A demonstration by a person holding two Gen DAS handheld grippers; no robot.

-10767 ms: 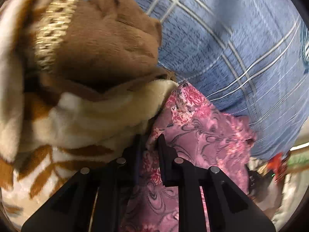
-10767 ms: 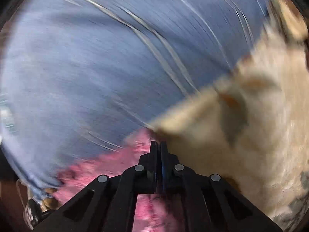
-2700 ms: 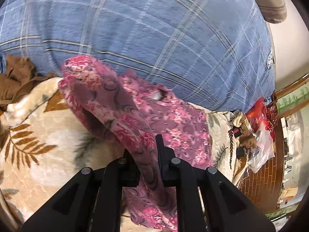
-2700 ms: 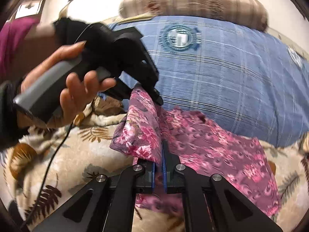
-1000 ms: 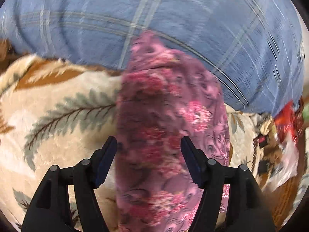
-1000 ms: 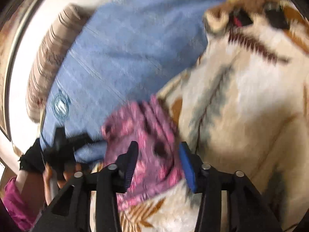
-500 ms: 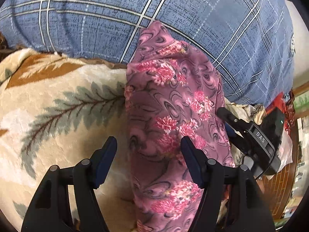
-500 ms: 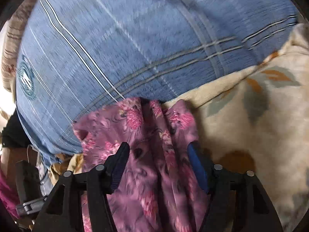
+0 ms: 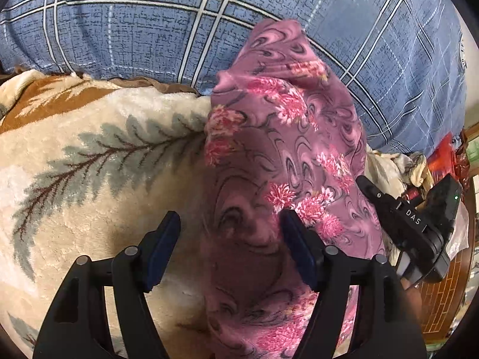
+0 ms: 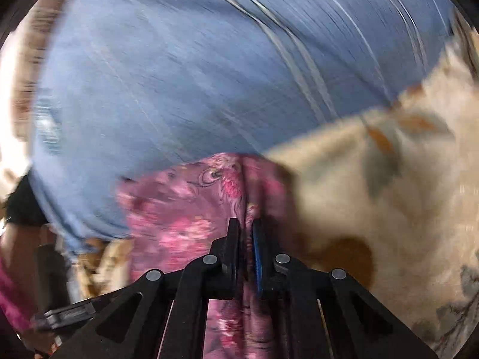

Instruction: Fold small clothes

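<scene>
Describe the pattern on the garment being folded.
Mauve-pink garment with dark swirls and pink flower clusters; clearest in the left wrist view.

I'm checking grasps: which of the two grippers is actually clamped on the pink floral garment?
The right gripper: its jaws are pinched shut on a fold of the pink floral garment. The left gripper stands wide open around it.

- My left black two-finger tongs [image 9: 229, 233] stand with jaws spread wide, blue pads facing each other, nothing clamped between them.
- My right black two-finger tongs [image 10: 246, 233] have jaws drawn almost together, pinching a fold of pink flowered cloth [image 10: 185, 206].
</scene>
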